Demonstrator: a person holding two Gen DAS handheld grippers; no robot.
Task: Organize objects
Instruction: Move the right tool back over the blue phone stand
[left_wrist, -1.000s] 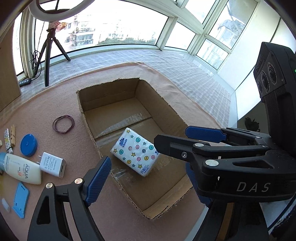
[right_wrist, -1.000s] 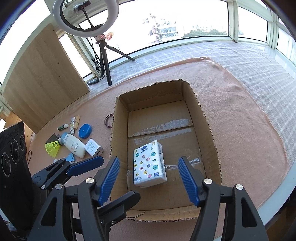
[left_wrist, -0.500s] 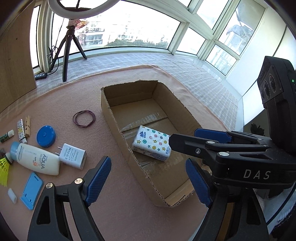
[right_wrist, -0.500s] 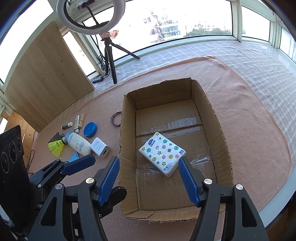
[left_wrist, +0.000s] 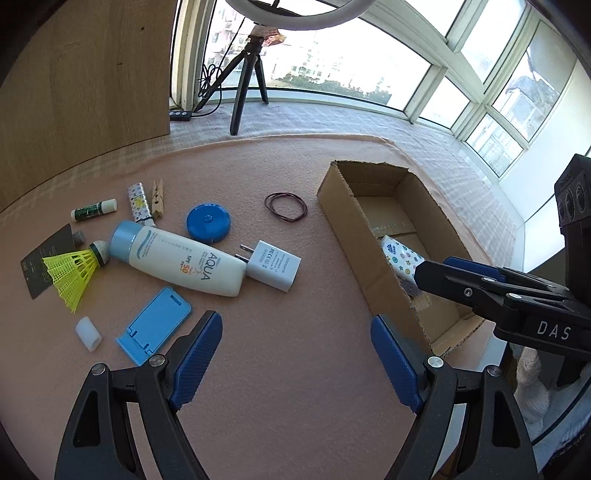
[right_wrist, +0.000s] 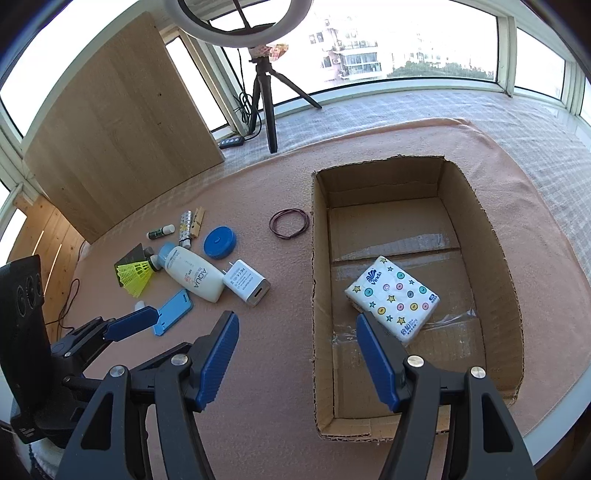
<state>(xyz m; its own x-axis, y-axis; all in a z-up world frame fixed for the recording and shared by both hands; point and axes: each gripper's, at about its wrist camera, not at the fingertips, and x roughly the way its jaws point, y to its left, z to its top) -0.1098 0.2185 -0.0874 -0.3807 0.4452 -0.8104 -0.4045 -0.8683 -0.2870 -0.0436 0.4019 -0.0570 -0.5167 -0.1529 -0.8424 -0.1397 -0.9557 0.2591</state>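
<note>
Lying flat and askew on the floor of the cardboard box (right_wrist: 413, 295), the tissue pack (right_wrist: 393, 297) touches no wall, with bare cardboard on all sides. From the left wrist view the box's near wall hides most of the pack. On the bench (left_wrist: 295, 369), a wide strip of pink cloth separates the box from the charger (left_wrist: 272, 265), sunscreen bottle (left_wrist: 177, 258) and blue stand (left_wrist: 155, 325). Both the left hand-held gripper (left_wrist: 297, 363) and right hand-held gripper (right_wrist: 295, 360) hang released, holding nothing.
</note>
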